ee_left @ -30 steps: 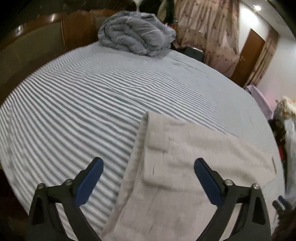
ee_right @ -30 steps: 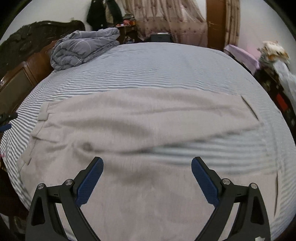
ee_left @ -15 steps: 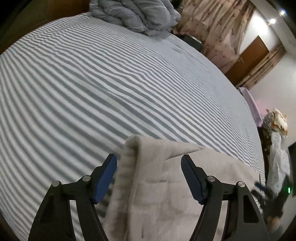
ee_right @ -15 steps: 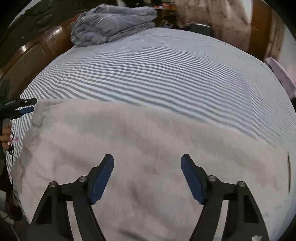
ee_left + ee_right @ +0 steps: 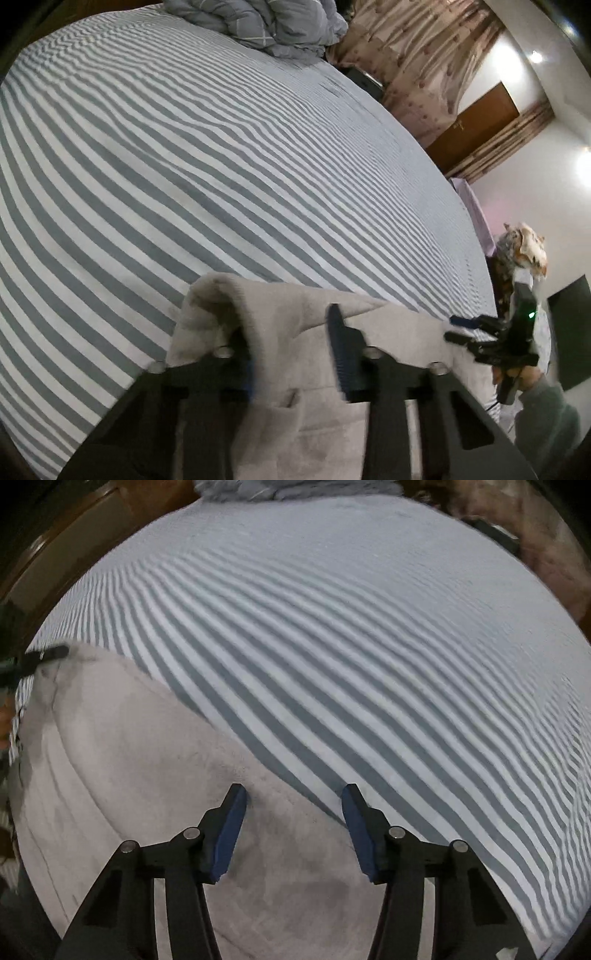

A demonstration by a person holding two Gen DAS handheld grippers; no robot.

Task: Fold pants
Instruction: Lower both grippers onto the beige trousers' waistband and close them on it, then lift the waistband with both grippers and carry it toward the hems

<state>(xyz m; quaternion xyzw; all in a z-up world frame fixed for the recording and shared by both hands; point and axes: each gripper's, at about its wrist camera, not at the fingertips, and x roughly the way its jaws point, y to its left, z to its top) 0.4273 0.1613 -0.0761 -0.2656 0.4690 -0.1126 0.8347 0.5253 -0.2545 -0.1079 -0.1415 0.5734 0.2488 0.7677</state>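
Note:
Light grey-beige pants (image 5: 129, 775) lie on a striped bed. In the left wrist view the pants' waist corner (image 5: 295, 332) is bunched up between the fingers of my left gripper (image 5: 291, 354); cloth drapes over and hides the left pad, and the jaws stand narrow around the fold. My right gripper (image 5: 293, 827) is partly open, its jaws straddling the far edge of the pants, nothing pinched. The right gripper also shows at the far right of the left wrist view (image 5: 480, 336), and the left gripper at the left edge of the right wrist view (image 5: 44, 655).
The grey-and-white striped bed sheet (image 5: 221, 147) stretches ahead. A rolled grey duvet (image 5: 266, 22) lies at the head of the bed. Curtains (image 5: 417, 66) and a wooden door (image 5: 476, 129) stand beyond. A dark wooden bed frame (image 5: 55, 546) runs along the left.
My left gripper has narrowed around the waist corner and the cloth has risen over its left finger. My right gripper has narrowed and moved down to the pants' far edge.

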